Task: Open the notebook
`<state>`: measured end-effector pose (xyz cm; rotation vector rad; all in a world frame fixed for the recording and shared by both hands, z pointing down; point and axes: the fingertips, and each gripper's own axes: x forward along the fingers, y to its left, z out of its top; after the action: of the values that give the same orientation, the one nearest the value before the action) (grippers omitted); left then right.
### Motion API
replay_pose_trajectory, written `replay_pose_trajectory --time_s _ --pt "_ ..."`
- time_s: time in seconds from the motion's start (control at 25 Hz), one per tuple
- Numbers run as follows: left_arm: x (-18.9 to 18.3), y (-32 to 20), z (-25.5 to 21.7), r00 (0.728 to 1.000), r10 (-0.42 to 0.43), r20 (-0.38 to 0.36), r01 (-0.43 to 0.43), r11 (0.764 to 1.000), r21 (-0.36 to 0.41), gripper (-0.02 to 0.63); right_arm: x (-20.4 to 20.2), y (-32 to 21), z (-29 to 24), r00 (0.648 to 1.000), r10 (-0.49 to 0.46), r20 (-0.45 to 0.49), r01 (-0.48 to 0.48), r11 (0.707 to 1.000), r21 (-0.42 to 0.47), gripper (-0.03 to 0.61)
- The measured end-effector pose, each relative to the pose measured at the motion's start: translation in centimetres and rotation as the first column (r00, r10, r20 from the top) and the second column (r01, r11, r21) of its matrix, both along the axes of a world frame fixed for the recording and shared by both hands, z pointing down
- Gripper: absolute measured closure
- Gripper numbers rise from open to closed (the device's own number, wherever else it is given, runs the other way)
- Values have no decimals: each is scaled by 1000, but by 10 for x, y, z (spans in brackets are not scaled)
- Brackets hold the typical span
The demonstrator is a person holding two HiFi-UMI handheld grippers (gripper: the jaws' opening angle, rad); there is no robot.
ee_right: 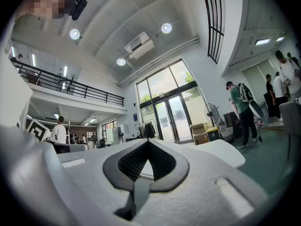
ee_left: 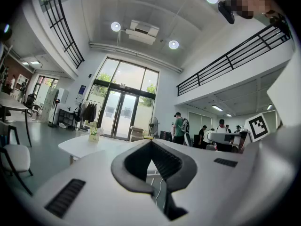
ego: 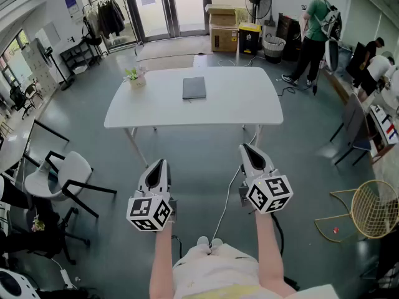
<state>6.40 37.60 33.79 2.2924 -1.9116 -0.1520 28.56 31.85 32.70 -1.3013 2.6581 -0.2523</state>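
**Grippers held clear of the desk, notebook unopened**

Your left gripper (ego: 159, 163) and right gripper (ego: 245, 148) are held level, both clenched on nothing, well short of the desk's (ego: 240, 108) near edge. The notebook (ego: 194, 88) lies closed and flat near the far edge, about midway along, its dark cover too small to show detail. A potted plant (ego: 134, 77) stands at the far left corner. Your forearms (ego: 163, 254) are cut off below. In both gripper views your own jaws block most of the desk top, hiding the notebook.
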Motion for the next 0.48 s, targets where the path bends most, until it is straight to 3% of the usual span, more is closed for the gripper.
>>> replay_pose_trajectory --time_s 0.28,0.48 --pt "-2 -8 3 1000 -2 12 2 1000 -5 615 -5 -7 4 999 -46 10 46 999 -10 574" --pt "0 -14 7 1000 -6 12 6 1000 -16 615 0 -20 13 999 -5 34 6 999 -43 574"
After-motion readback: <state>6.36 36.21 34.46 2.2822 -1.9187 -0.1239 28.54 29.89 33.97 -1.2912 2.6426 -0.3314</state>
